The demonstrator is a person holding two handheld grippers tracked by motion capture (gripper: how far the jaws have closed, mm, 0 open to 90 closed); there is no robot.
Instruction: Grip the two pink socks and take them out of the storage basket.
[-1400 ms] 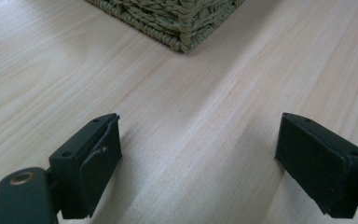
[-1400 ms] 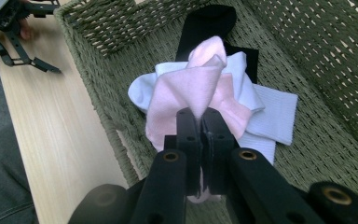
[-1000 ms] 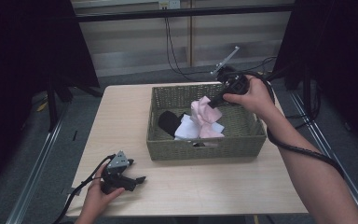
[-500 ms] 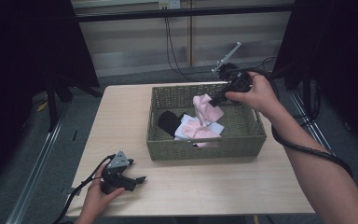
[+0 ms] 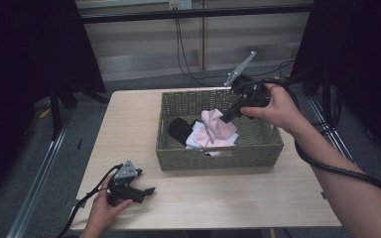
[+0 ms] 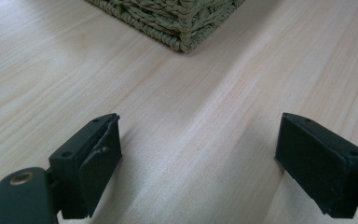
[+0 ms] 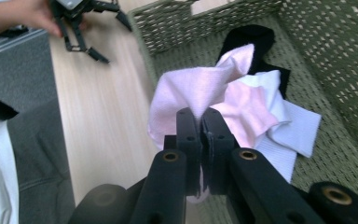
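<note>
High view: a pale wooden surface (image 5: 129, 129) is seen with a rectangular olive-green woven basket (image 5: 218, 159) set on its far right part, the basket's right wall lying close to the surface's right edge. Broad bare wood is left open to the left of the basket and along the near edge. The right claw (image 5: 224, 117) is held above the basket's inside, its jaws closed tight on a soft pink cloth (image 5: 214, 126), which hangs lifted over a white cloth (image 5: 197, 140) and a black cloth (image 5: 178, 128) lying on the basket floor. The left claw (image 5: 149, 190) is rested on the surface near its front-left edge, well apart from the basket, gripped by the left hand (image 5: 104, 208); in the left gripper view its jaws are seen spread wide with nothing between them, bare wood beneath and a basket corner (image 6: 182, 23) ahead. No brands, labels or readable writing can be made out
</note>
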